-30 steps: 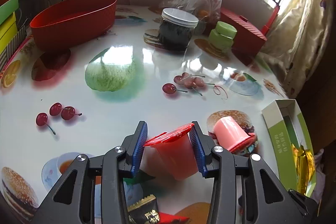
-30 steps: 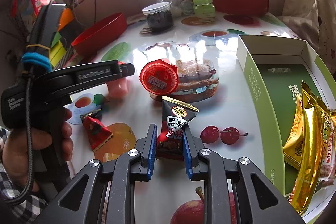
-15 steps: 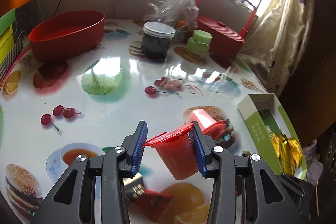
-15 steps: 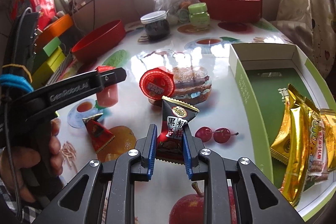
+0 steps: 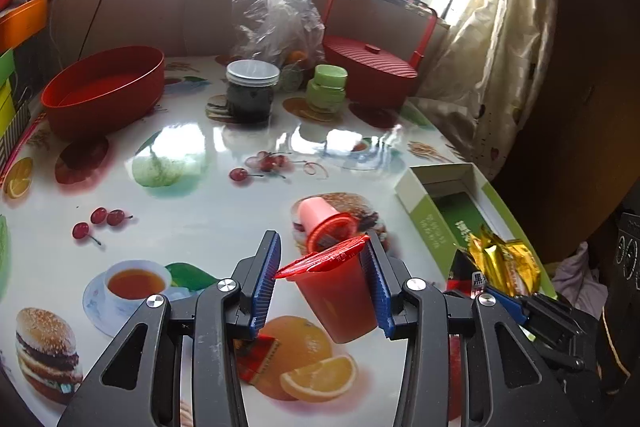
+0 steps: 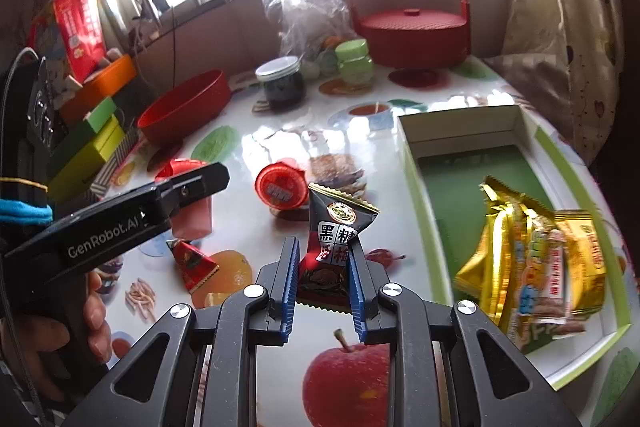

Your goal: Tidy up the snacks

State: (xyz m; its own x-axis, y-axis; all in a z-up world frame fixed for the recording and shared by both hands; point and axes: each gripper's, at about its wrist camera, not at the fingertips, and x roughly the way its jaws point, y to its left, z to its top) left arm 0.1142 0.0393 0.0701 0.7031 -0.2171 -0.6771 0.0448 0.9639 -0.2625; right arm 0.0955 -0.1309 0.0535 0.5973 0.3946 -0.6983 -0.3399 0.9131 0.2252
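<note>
Left wrist view: the left gripper is clenching a red jelly cup between its ribbed blue pads, the cup tilting with its crinkled foil lid facing up and left.
Cup shape: it is tapering toward a narrower base, translucent red plastic with smooth walls, hanging clear of the table.
Right wrist view: the right gripper is grasping a dark candy packet by its lower half, the glossy wrapper standing upright with a gold serrated top edge.
Second jelly cup: it is lying on its side on the table beside a printed burger, its round red lid facing the camera in the right wrist view.
Small red wrapper: a flat triangular foil sachet is lying on the table near a printed orange.
Green box: an open rectangular cardboard tray with white inner walls is sitting at the table's right edge, holding shiny gold snack bars piled at its near end.
Table: a glossy white surface printed with fruit, burgers and tea cups is reflecting the window light.
Far end: an oval red bowl, a dark glass jar with a pale lid, a squat green jar, a crumpled clear plastic bag and a lidded red basket are standing there.
</note>
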